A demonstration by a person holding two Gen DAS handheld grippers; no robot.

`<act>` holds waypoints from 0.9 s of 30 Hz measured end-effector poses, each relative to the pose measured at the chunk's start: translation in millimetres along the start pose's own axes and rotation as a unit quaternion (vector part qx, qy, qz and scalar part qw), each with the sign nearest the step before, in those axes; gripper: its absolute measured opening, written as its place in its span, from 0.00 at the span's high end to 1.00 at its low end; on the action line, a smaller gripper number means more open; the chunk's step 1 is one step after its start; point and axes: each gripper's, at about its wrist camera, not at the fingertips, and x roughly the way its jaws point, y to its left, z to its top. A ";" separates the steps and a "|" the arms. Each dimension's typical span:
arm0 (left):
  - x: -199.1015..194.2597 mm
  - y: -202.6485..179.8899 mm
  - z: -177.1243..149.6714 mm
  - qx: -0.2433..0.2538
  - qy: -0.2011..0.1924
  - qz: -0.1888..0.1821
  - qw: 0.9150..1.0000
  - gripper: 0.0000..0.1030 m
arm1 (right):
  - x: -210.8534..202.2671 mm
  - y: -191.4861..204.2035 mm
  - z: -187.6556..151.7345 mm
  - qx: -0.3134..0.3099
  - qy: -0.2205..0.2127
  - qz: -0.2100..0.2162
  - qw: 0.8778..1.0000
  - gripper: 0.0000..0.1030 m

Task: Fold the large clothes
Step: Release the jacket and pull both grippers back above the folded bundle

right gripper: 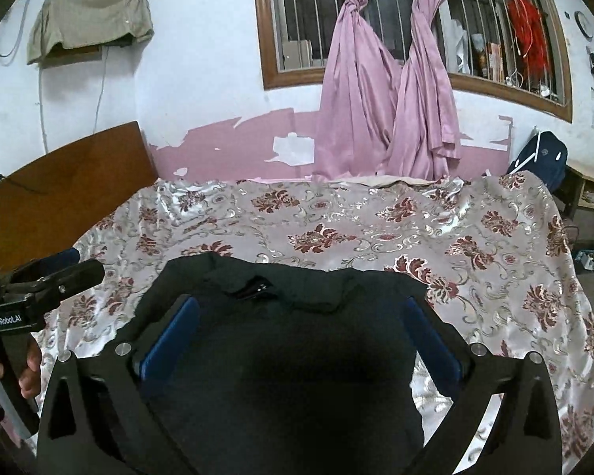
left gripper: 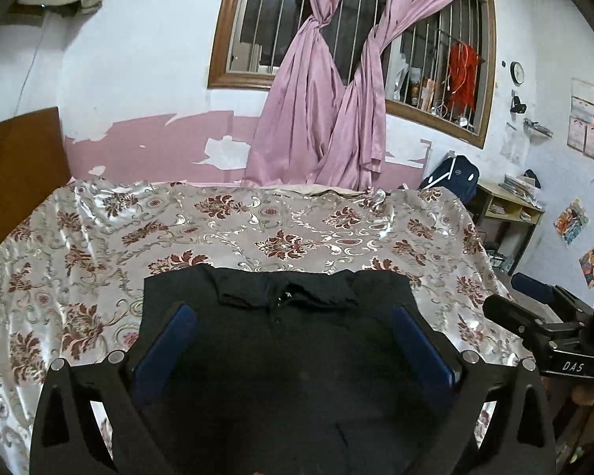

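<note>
I see a bed with a flowered cover that stands against a wall with peeling pink paint; behind it is a barred window with knotted pink curtains. My left gripper and my right gripper both stand wide open above a black shirt; the blue pads hold nothing. The shirt lies flat on the near part of the cover, its collar toward the window and its length running from the wall toward me.
</note>
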 end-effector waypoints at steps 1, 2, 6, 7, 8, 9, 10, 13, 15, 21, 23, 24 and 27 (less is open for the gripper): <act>-6.7 -1.4 -1.9 0.001 -0.002 0.001 1.000 0.00 | -9.8 1.4 -1.9 -0.002 0.000 0.000 1.000 0.02; -17.6 -4.0 -5.2 0.004 -0.005 0.004 1.000 0.00 | -17.4 2.7 -3.8 -0.003 -0.001 -0.001 1.000 0.02; -48.7 -11.3 -18.5 0.010 -0.006 0.004 1.000 0.00 | -51.1 5.7 -13.7 -0.003 -0.006 0.003 1.000 0.02; -53.9 -13.7 -21.0 0.010 -0.008 0.005 1.000 0.00 | -57.9 6.0 -16.3 -0.002 -0.007 0.005 1.000 0.02; -63.3 -14.9 -25.3 0.010 -0.009 0.005 1.000 0.00 | -65.5 6.5 -19.5 -0.001 -0.008 0.005 1.000 0.02; -69.6 -16.1 -28.8 0.010 -0.009 0.005 1.000 0.00 | -72.6 7.0 -22.5 -0.001 -0.009 0.004 1.000 0.02; -76.3 -17.3 -32.3 0.012 -0.009 0.006 1.000 0.00 | -77.9 7.9 -24.2 0.000 -0.009 0.004 1.000 0.02; -93.2 -21.4 -42.9 0.020 -0.011 0.012 1.000 0.00 | -95.7 11.7 -33.9 0.001 -0.013 0.006 1.000 0.02; -103.5 -22.4 -50.1 0.020 -0.011 0.015 1.000 0.00 | -105.6 15.0 -41.2 -0.001 -0.013 0.007 1.000 0.02; -135.7 -19.8 -70.1 0.019 -0.014 0.024 0.999 0.00 | -133.6 27.4 -62.1 -0.009 -0.014 0.010 1.000 0.02; -145.9 -18.5 -75.9 0.016 -0.015 0.024 0.999 0.00 | -143.3 31.6 -69.0 -0.010 -0.013 0.010 1.000 0.02; -150.0 -17.9 -78.3 0.016 -0.015 0.023 0.999 0.00 | -146.7 33.6 -72.3 -0.010 -0.012 0.010 1.000 0.02; -160.8 -16.8 -87.1 0.016 -0.017 0.022 0.999 0.00 | -157.4 42.0 -83.1 -0.016 -0.007 0.009 1.000 0.02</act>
